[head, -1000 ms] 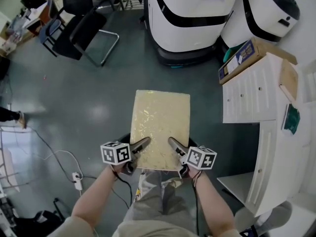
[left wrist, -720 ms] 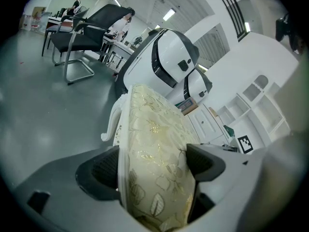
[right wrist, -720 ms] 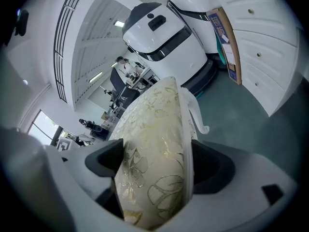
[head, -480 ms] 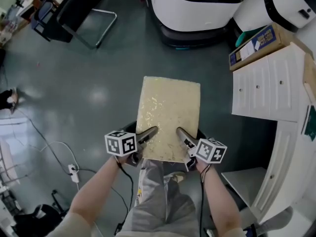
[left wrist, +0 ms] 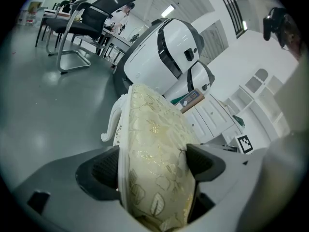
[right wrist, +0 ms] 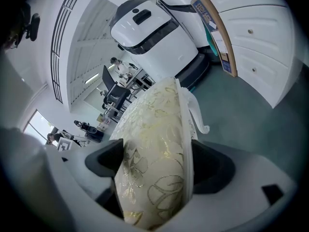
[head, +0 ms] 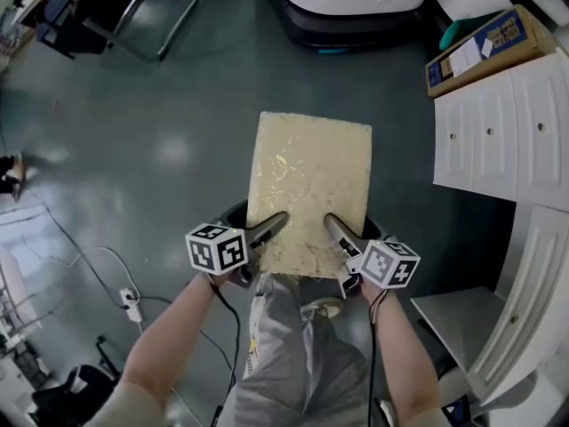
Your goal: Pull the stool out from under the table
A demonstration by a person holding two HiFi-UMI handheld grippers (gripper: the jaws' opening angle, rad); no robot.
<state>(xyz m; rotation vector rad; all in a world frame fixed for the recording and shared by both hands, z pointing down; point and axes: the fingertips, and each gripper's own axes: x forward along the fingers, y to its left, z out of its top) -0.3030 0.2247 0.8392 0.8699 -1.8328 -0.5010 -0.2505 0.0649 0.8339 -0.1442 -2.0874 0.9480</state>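
1. Down at 6 o'clock in the head view, my left tool (head: 268,228) and right tool (head: 336,231) both bite the near short edge of the stool (head: 307,172). The left one is near its 7 o'clock corner and the right one near its 5 o'clock corner.
2. Left tool: its own view shows the jaws parted by just the seat's thickness and closed on it. One jaw presses the cream, gold-flowered cushion, the other the white underside rim.
3. Right tool: its own view shows the same narrow, loaded grip, with the seat edge filling the gap between the jaws.
4. I see the stool out in the open, its seat running away from me toward 12 o'clock. Grey-green floor (head: 160,149) shows along both long sides. A white cabinet (head: 498,123) stands apart from it at 3 o'clock.
5. The head view gives me only the seat top. The two gripper views add a white curled leg (left wrist: 112,124) below the seat and rounded white machines (left wrist: 169,47) beyond its far end. I cannot tell whether the legs touch the floor.
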